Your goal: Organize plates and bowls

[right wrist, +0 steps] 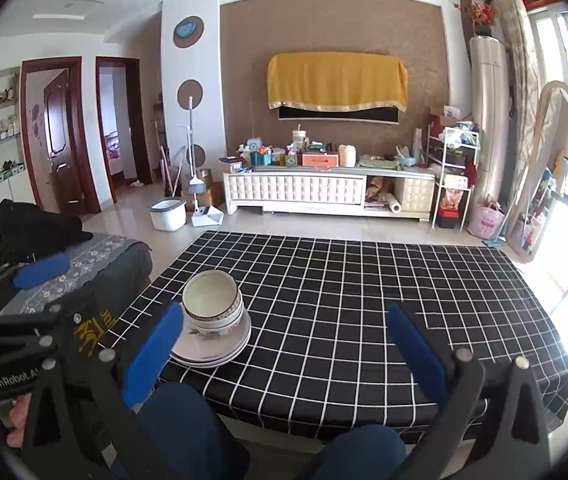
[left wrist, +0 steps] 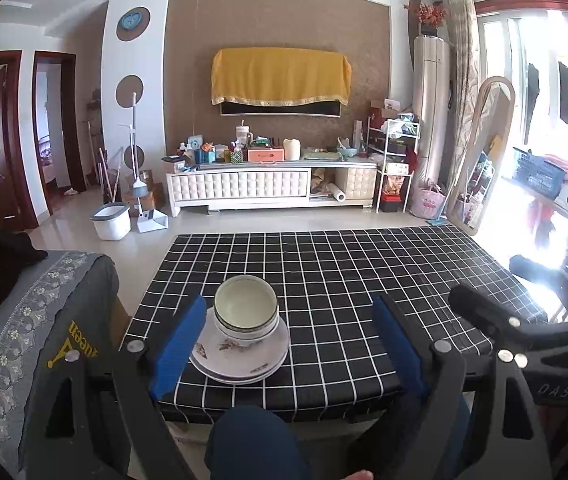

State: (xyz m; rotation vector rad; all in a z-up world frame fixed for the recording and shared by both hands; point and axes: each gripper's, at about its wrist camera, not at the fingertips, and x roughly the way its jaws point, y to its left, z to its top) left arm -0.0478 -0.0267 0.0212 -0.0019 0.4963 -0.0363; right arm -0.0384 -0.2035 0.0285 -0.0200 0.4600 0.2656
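Both grippers spread, crockery stacked by the table's near-left corner.
Left gripper gapes empty before nested bowls on plates, seemingly stacked for tidiness; from the right view, right gripper gapes too, holding nothing, table otherwise bare.

A home living room: covered wall television, cluttered media cabinet, sofa arm, checked tablecloth.
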